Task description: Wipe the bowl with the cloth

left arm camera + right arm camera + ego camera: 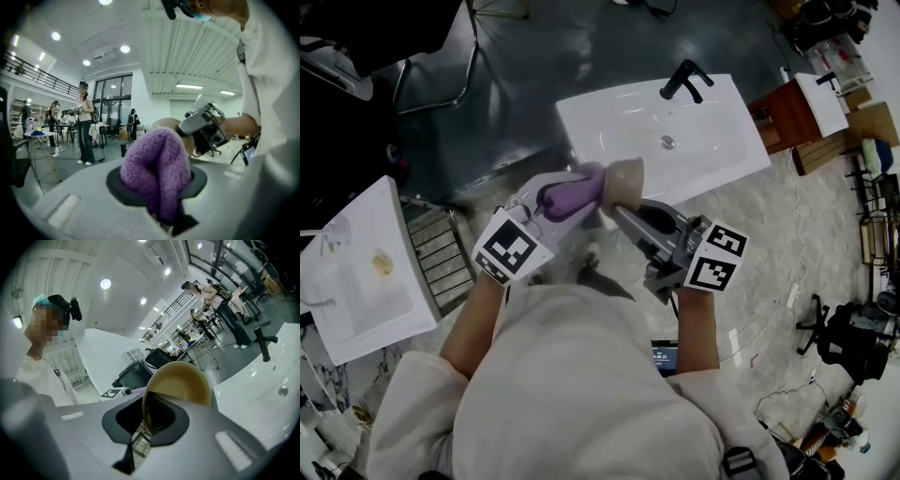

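Note:
A tan bowl [623,180] is held in the air on its side in front of the person, my right gripper [619,212] shut on its rim. In the right gripper view the bowl [180,383] stands edge-on, its rim pinched between the jaws. My left gripper [546,201] is shut on a purple fuzzy cloth [574,194], whose far end touches the bowl's side. In the left gripper view the cloth [157,171] bulges out of the jaws, and the bowl [164,124] shows just behind it beside the right gripper [202,125].
A white sink basin [712,131] with a black faucet [683,80] stands just beyond the grippers. A white table [361,267] is at the left, a wooden stand [787,117] at the right. Several people [85,124] stand far off in the hall.

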Demonstrator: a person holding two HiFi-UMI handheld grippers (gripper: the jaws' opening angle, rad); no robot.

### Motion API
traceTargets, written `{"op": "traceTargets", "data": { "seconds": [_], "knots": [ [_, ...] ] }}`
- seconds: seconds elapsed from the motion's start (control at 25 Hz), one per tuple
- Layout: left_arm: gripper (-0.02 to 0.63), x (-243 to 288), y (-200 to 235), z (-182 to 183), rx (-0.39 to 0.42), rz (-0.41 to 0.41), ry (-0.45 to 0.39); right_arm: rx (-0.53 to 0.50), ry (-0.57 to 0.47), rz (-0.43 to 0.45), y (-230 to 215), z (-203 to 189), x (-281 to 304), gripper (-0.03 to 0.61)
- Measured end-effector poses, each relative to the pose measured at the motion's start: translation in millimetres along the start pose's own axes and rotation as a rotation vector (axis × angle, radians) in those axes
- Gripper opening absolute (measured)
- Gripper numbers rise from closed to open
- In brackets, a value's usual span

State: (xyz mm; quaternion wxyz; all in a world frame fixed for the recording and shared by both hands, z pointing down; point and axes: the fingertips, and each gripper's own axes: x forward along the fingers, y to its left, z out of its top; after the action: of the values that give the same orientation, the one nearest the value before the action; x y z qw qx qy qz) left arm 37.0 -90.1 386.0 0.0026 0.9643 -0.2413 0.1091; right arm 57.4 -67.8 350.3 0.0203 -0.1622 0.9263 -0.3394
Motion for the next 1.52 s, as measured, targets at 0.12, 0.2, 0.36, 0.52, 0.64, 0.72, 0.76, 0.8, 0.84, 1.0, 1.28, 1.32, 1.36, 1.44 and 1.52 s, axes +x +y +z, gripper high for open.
{"op": "traceTargets", "data": {
  "seconds": [0.12, 0.2, 0.36, 0.52, 0.64, 0.72, 0.76, 0.8, 0.84, 1.0, 1.28, 1.32, 1.36, 1.44, 1.52],
  "knots": [
    [0.11, -0.3, -7.2, 0.5, -0.009, -0.022, -0.009, 0.02, -0.032, -0.021, -6.2, 2.3, -2.9, 0.015],
    [0.11, -0.5, -11.6, 3.5, -0.015, -0.036, -0.022, 0.027, -0.043, -0.044, -10.6, 2.7, -4.8, 0.015],
    [0.11, -2.5, -14.4, 10.6, -0.025, -0.041, -0.054, -0.002, -0.017, -0.088, -16.4, -2.7, -4.5, 0.014],
    [0.11, -4.6, -6.5, 20.4, -0.035, -0.008, -0.095, -0.032, 0.024, -0.088, -14.8, -8.5, -2.1, 0.014],
    [0.11, -6.1, 2.5, 25.1, -0.052, 0.039, -0.113, -0.04, 0.053, -0.064, -8.2, -13.3, 0.0, 0.014],
    [0.11, -6.2, 9.0, 24.5, -0.059, 0.065, -0.11, -0.041, 0.062, -0.044, -4.3, -14.6, 2.0, 0.014],
    [0.11, -6.1, 11.5, 23.5, -0.062, 0.074, -0.107, -0.04, 0.063, -0.036, -2.8, -14.7, 2.7, 0.014],
    [0.11, -5.9, 13.2, 22.0, -0.062, 0.08, -0.101, -0.039, 0.062, -0.028, -1.3, -14.6, 3.1, 0.014],
    [0.11, -5.7, 14.1, 20.3, -0.06, 0.084, -0.095, -0.035, 0.06, -0.019, 0.3, -14.3, 3.1, 0.015],
    [0.11, -1.5, 15.8, 11.0, -0.068, 0.075, -0.057, -0.02, 0.043, 0.006, 3.1, -8.9, 2.2, 0.014],
    [0.112, 1.4, -1.1, -1.9, -0.085, -0.002, 0.002, -0.009, 0.017, -0.01, 2.5, -7.2, -2.0, 0.015],
    [0.112, 2.2, -3.1, -2.7, -0.086, -0.014, 0.005, -0.005, 0.011, -0.015, 0.4, -5.9, -2.5, 0.015],
    [0.112, 2.7, -4.7, -3.1, -0.087, -0.023, 0.006, -0.002, 0.004, -0.02, -1.5, -4.6, -2.9, 0.015],
    [0.112, 2.4, -7.4, -2.4, -0.096, -0.04, -0.001, 0.003, -0.011, -0.032, -4.7, -2.3, -4.3, 0.015],
    [0.112, 1.3, -9.6, 0.4, -0.11, -0.056, -0.019, 0.004, -0.024, -0.047, -7.7, -0.5, -5.7, 0.015]
  ]
}}
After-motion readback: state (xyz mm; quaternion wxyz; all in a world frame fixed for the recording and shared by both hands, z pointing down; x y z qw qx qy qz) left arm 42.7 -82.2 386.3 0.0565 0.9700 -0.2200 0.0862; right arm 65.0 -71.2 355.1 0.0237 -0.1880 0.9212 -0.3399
